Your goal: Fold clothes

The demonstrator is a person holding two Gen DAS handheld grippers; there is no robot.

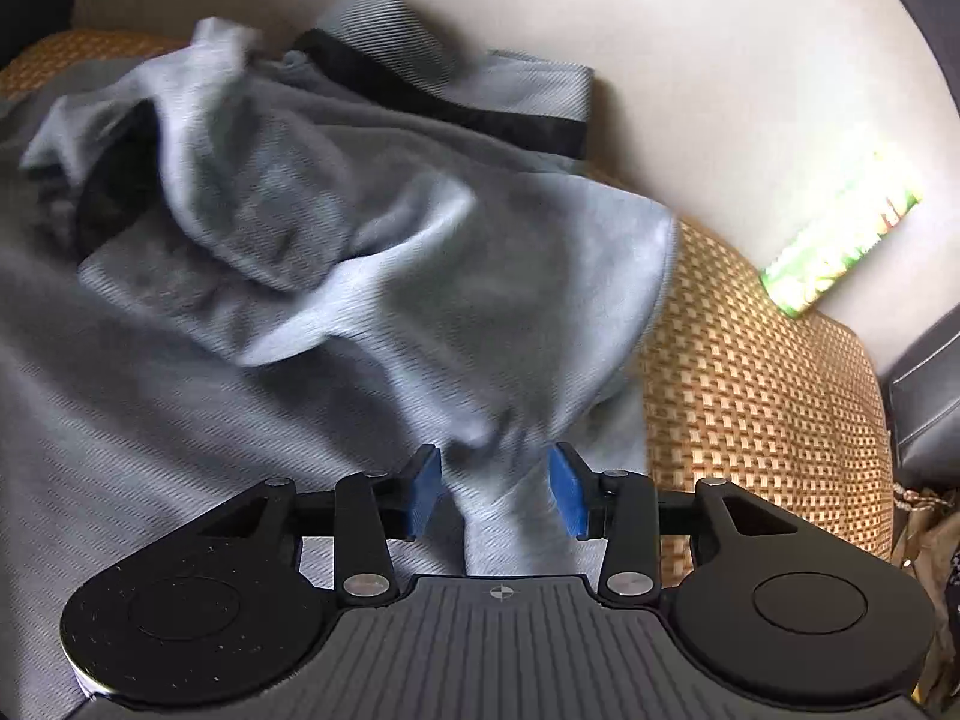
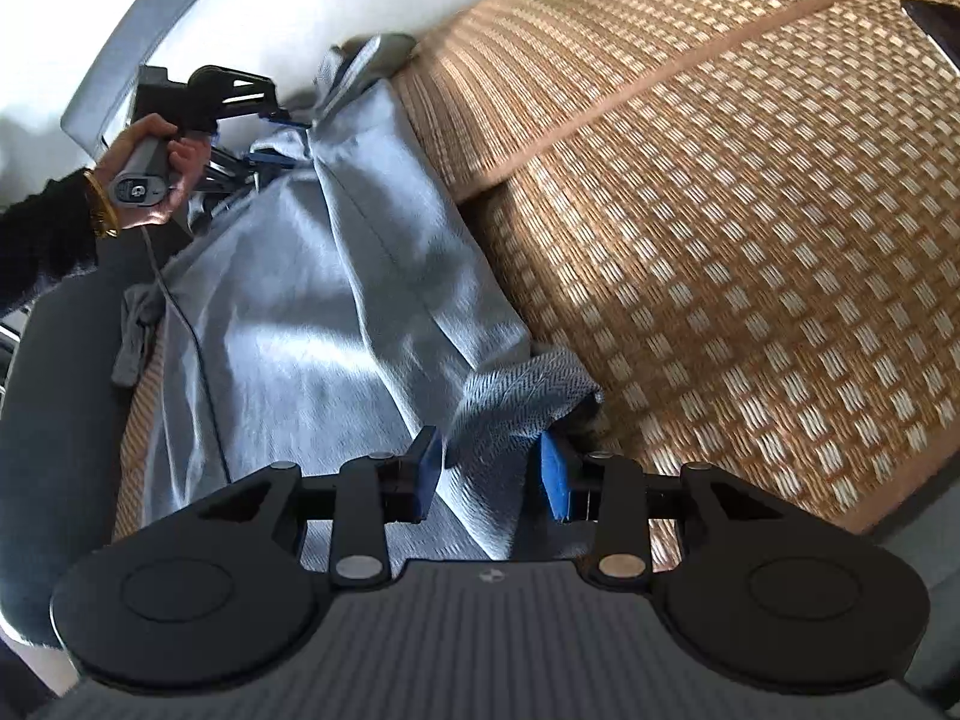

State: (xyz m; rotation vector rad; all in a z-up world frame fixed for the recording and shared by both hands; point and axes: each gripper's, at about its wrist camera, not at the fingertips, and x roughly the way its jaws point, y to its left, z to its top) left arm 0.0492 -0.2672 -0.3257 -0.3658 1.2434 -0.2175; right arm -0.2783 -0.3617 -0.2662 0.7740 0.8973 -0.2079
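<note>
The trousers (image 2: 336, 300) are grey-blue and lie on a woven mat (image 2: 750, 240) that covers a sofa seat. In the right wrist view their long axis runs from the near edge, between the right gripper's fingers, up and away toward the left gripper (image 2: 279, 138) at the far end, slanting a little to the left. A fold line runs the same way along the cloth.

The left gripper (image 1: 495, 489) has its blue fingers (image 1: 423, 489) set moderately apart, with a bunched ridge of cloth standing between them; the pads do not press on it. Beyond, the cloth is heaped and blurred, with a dark band (image 1: 444, 90) at the far end near the pale backrest (image 1: 690, 60).

The right gripper (image 2: 492, 474) also holds its fingers (image 2: 555, 480) partly apart, around a herringbone-textured hem; the right pad lies close against the cloth, the left pad at its edge, and I cannot tell whether it is gripped.

A hand (image 2: 162, 174) in a dark sleeve holds the left gripper's handle
</note>
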